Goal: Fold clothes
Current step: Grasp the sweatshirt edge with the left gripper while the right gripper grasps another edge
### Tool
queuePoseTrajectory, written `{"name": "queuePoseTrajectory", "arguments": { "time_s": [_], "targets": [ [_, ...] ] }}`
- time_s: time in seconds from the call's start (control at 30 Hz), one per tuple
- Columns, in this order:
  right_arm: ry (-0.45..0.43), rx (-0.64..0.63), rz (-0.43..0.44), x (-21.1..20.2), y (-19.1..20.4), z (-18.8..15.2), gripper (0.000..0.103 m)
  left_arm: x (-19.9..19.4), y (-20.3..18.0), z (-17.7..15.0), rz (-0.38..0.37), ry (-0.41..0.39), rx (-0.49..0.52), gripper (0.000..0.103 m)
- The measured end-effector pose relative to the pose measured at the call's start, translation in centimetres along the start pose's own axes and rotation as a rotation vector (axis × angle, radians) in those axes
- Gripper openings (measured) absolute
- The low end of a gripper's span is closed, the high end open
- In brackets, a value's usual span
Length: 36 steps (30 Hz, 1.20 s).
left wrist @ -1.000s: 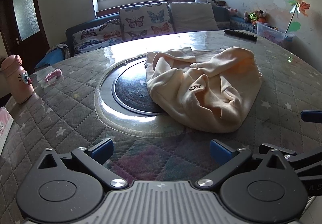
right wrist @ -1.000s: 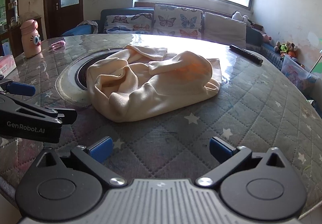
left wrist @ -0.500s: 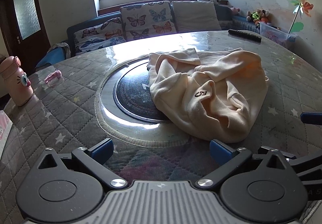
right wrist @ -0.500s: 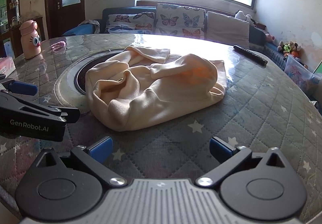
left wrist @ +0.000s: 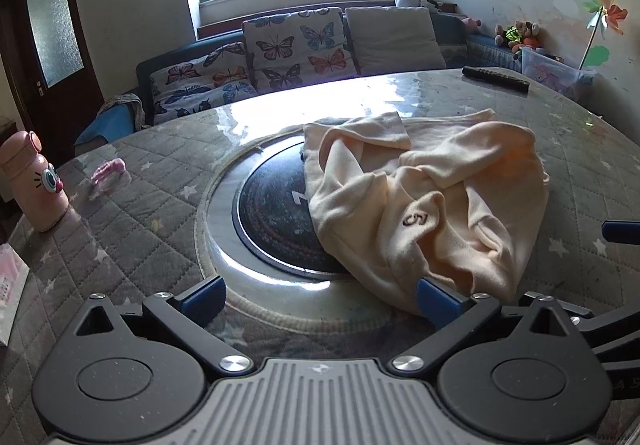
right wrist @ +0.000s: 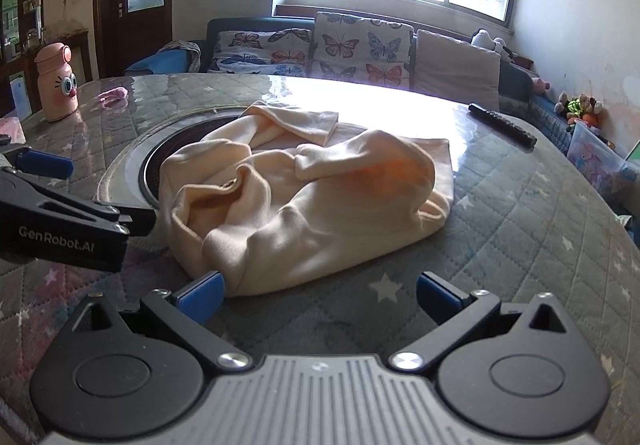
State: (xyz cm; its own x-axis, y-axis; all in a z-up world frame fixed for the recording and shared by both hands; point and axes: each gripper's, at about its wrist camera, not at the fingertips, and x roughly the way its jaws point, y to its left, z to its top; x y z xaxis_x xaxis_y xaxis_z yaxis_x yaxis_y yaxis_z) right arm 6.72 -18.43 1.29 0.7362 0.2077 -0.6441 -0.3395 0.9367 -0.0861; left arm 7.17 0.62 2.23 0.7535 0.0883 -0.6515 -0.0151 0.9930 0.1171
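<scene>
A crumpled cream garment point(left wrist: 432, 205) with a small "5" mark lies bunched on the round quilted table, partly over the dark round hob. It also shows in the right wrist view point(right wrist: 304, 201). My left gripper point(left wrist: 320, 301) is open and empty at the garment's near edge; its right fingertip point(left wrist: 436, 299) is at the hem. My right gripper point(right wrist: 320, 295) is open and empty, its left fingertip point(right wrist: 200, 295) at the garment's near corner. The left gripper's body point(right wrist: 60, 221) shows at the left of the right wrist view.
A dark round hob point(left wrist: 280, 221) is set in the table's middle. A pink bottle point(left wrist: 34, 181) and a small pink object point(left wrist: 108, 171) stand at the left. A black remote point(left wrist: 496, 79) lies at the far right. A sofa with butterfly cushions point(left wrist: 296, 45) is behind.
Both grippers have moved forward toward the garment, which now sits closer, with its near edge at the fingertips. Both stay open. The garment has not moved.
</scene>
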Motion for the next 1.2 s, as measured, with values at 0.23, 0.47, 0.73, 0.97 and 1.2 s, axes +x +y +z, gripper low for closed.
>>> {"name": "queuePoseTrajectory", "arguments": {
  "time_s": [0.23,0.47,0.73,0.97,1.2],
  "targets": [
    [-0.045,-0.012,-0.048,1.1,-1.9,2.9,0.103,0.9,0.7,2.9,0.016,-0.038,0.009,0.103],
    [-0.06,-0.047,-0.096,4.2,-3.9,6.5,0.102,3.4,1.6,5.7,0.029,-0.042,0.001,0.103],
    [-0.035,-0.124,-0.064,7.8,-3.5,8.7,0.084,7.0,2.0,7.9,0.055,-0.036,0.024,0.103],
    [0.005,-0.092,0.002,9.1,-4.4,8.6,0.044,10.7,0.7,10.7,0.015,-0.056,0.1,0.086],
    [0.019,-0.075,0.064,9.3,-5.3,8.8,0.035,15.4,-1.5,12.0,-0.064,-0.004,0.195,0.067]
  ]
}}
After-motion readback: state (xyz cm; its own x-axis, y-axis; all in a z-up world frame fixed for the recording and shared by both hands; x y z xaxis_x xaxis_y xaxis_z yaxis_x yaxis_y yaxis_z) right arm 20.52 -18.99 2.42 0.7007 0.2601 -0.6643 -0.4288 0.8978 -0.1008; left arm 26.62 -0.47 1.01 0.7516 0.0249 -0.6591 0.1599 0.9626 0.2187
